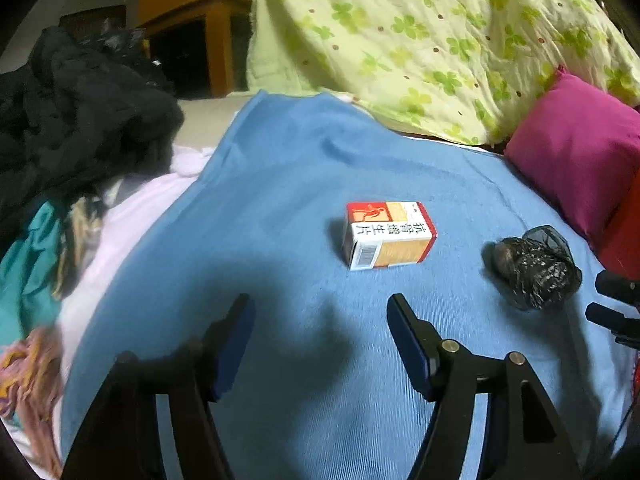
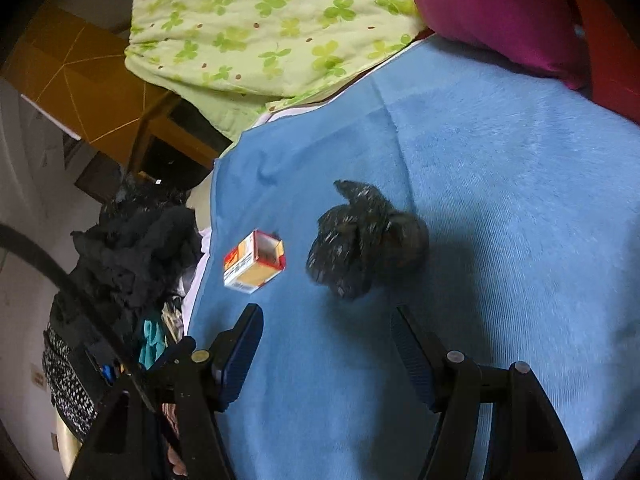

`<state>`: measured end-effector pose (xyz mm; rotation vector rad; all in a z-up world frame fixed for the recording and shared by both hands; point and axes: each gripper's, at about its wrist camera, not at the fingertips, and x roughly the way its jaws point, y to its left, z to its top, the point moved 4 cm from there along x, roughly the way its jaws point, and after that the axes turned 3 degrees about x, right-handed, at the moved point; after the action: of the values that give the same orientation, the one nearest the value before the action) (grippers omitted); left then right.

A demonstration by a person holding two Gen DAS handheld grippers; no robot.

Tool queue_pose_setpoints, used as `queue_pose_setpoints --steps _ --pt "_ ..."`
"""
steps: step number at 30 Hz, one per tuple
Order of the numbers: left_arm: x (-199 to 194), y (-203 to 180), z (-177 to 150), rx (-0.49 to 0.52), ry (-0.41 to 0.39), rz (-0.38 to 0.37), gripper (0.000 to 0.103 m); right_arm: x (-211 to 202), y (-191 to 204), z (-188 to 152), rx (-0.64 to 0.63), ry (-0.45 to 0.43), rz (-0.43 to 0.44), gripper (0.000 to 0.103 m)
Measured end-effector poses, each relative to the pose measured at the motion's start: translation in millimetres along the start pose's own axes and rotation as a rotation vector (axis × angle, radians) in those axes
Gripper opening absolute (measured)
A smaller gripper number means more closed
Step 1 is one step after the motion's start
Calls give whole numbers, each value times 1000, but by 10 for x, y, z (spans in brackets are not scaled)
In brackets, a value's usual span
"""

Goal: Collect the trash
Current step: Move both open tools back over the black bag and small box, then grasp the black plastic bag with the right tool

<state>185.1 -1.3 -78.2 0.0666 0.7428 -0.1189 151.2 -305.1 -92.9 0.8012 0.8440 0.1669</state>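
Observation:
A small red, orange and white medicine box (image 1: 388, 234) lies on the blue blanket (image 1: 280, 200); in the right wrist view (image 2: 256, 262) its end is open. A crumpled black plastic bag (image 1: 534, 266) lies to its right, also seen in the right wrist view (image 2: 366, 240). My left gripper (image 1: 320, 312) is open and empty, a little short of the box. My right gripper (image 2: 326, 320) is open and empty, just short of the black bag; its fingertips (image 1: 612, 300) show at the right edge of the left wrist view.
A heap of dark clothes (image 1: 80, 120) lies at the blanket's left edge. A green clover-print quilt (image 1: 420, 40) is piled at the back. A magenta pillow (image 1: 576, 156) and something red (image 1: 624, 232) lie at the right. A wooden stand (image 1: 208, 28) stands beyond the bed.

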Motion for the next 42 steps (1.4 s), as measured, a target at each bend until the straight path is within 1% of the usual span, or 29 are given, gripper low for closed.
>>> queue_pose_setpoints --steps 2,4,6,8,10,14,16,18,21,22,24,26,28,29,30,31,33,35,36,37,38,40,42 --pt "105 -49 31 13 13 -22 70 74 -37 67 19 0 2 71" --pt "144 -100 87 36 -4 -37 70 131 -67 162 30 -9 -7 71" --pt "156 -125 182 62 -47 -34 74 163 -62 258 18 -37 -23 71" --pt "165 -106 272 69 -90 -31 77 193 -52 323 14 -51 -18 72" --pt "198 -62 395 66 -138 -34 78 246 -34 375 10 -57 -21 72" --pt "339 37 604 27 -174 -78 83 376 -8 417 -7 -53 -45 74" --pt "455 70 685 2 -163 -118 83 445 -16 423 -1 -45 -52 74" --pt "612 93 743 -29 -123 -185 83 519 -18 418 -1 -33 -60 75" --pt "808 78 756 -63 -73 -237 83 619 -24 412 -17 -17 -88 75" --pt "854 53 754 -67 -60 -261 83 651 -30 401 -22 -11 -98 75" --pt "949 -37 727 -64 -13 -336 83 729 -51 373 -29 11 -116 75" --pt "1000 -126 682 -52 12 -373 83 776 -62 357 -54 14 -132 74" --pt "1006 -241 634 -8 34 -396 83 794 -41 347 -100 9 -158 60" --pt "997 -299 606 16 43 -406 83 804 -44 344 -107 15 -154 44" --pt "978 -352 581 32 43 -412 83 804 -54 342 -103 18 -150 37" --pt "965 -397 568 42 47 -425 83 796 -65 342 -102 12 -158 36" --pt "916 -510 517 57 70 -484 83 774 -83 351 -118 -5 -183 31" --pt "861 -597 473 61 101 -552 83 735 -95 371 -129 -24 -203 30" --pt "804 -681 432 80 127 -599 83 707 -109 389 -132 -34 -211 30" --pt "745 -734 411 105 133 -612 83 685 -126 406 -134 -40 -216 30" --pt "666 -777 400 141 124 -605 83 657 -142 422 -135 -49 -223 30" --pt "528 -812 397 201 91 -564 83 601 -185 459 -126 -63 -226 30" --pt "452 -790 398 233 60 -502 83 577 -199 491 -98 -45 -190 30"
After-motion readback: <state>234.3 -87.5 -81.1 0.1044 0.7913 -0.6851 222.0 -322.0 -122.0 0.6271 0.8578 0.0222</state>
